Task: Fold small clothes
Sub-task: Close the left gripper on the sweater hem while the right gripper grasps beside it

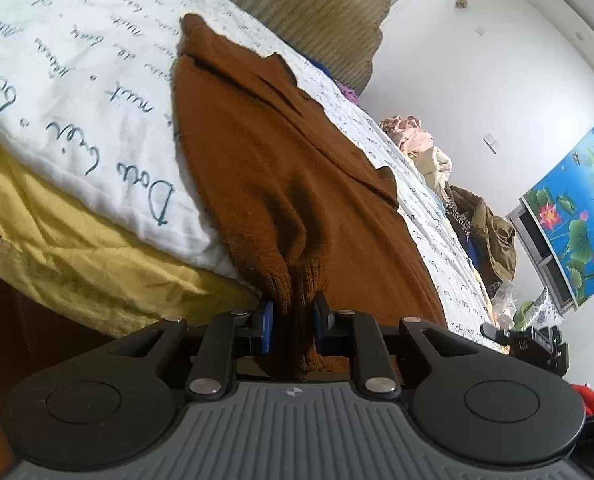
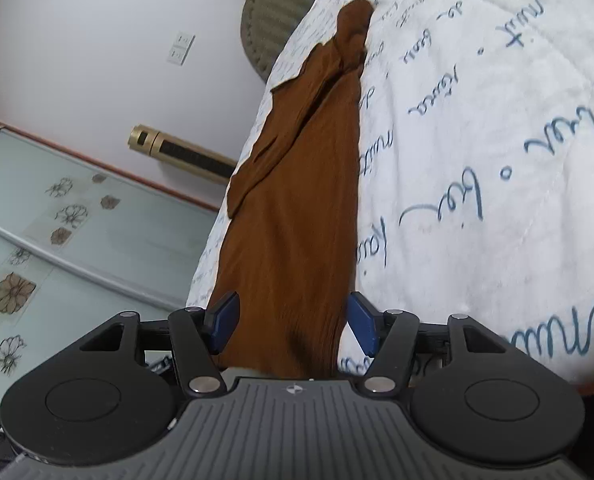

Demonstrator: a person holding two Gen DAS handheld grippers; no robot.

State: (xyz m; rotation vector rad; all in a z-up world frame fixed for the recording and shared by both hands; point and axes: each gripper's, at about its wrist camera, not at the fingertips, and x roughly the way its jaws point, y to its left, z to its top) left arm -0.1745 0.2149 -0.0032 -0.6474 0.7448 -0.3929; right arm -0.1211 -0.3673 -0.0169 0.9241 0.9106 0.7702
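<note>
A brown knit garment lies lengthwise on the white bedspread with blue handwriting, its ribbed end hanging over the bed's near edge. My left gripper is shut on that ribbed end, and the fabric bunches between the blue pads. In the right wrist view the same brown garment stretches away toward the headboard. My right gripper stands open astride its near end. The cloth runs between the blue pads without being pinched.
A yellow blanket hangs under the bedspread at the bed's edge. A pile of other clothes lies along the bed's far side. An olive padded headboard stands behind. Beside the bed are a glass panel with flower prints and a gold cylinder.
</note>
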